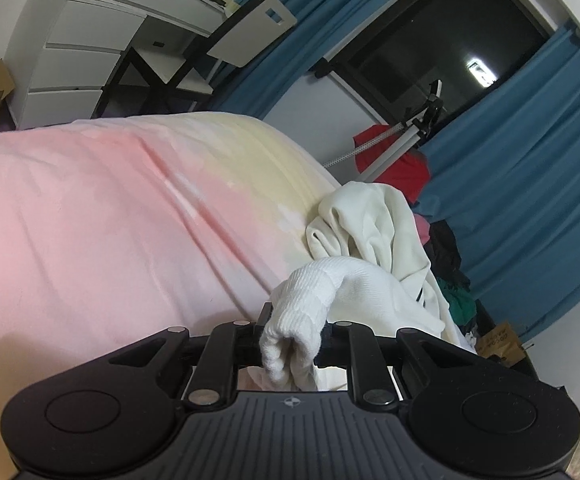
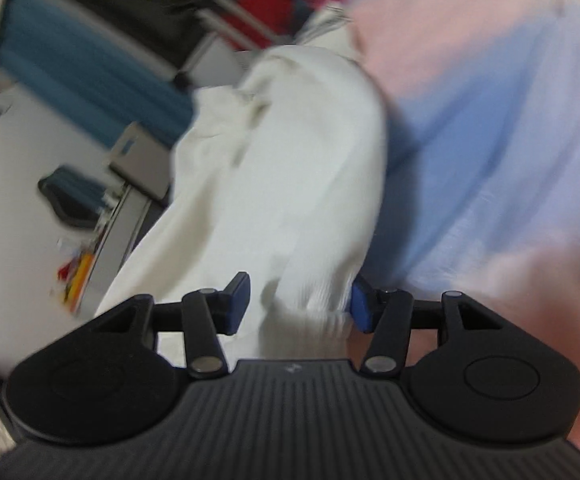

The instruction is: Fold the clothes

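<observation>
blue curtains [image 1: 529, 184], white drawers [image 1: 70, 60], perhaps a tripod [image 1: 405, 136].

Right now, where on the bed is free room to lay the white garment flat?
The pink blanket is bare left of the white garment, up to the far edge near the drawers. The right side is crowded with piled clothes.

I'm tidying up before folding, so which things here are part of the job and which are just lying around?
Job: white garment, pinched by the left gripper and between the fingers of the right gripper; pastel blanket beneath.

Lying about: red cloth, dark clothes pile, chair, drawers.
</observation>
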The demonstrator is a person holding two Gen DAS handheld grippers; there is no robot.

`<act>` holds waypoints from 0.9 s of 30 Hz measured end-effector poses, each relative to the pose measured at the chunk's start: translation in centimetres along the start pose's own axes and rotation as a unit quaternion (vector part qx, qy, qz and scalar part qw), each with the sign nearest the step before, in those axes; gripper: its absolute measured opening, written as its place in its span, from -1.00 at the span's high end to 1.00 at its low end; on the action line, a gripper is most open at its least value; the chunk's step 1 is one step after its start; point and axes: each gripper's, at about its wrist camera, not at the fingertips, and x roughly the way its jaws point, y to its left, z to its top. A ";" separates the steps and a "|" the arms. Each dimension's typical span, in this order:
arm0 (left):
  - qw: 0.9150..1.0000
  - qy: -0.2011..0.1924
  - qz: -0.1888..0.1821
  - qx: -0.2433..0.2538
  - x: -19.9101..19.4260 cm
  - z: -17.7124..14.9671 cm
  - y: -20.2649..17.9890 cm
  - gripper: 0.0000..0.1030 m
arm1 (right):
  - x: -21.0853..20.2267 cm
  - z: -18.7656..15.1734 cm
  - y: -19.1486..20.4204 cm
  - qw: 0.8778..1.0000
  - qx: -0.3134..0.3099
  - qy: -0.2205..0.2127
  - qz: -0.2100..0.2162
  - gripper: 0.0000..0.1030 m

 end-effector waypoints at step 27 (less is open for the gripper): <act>0.971 -0.022 0.211 0.108 12.2 26.3 10.8 0.67 | 19.9 -15.8 26.1 0.966 -0.050 0.182 0.176 0.56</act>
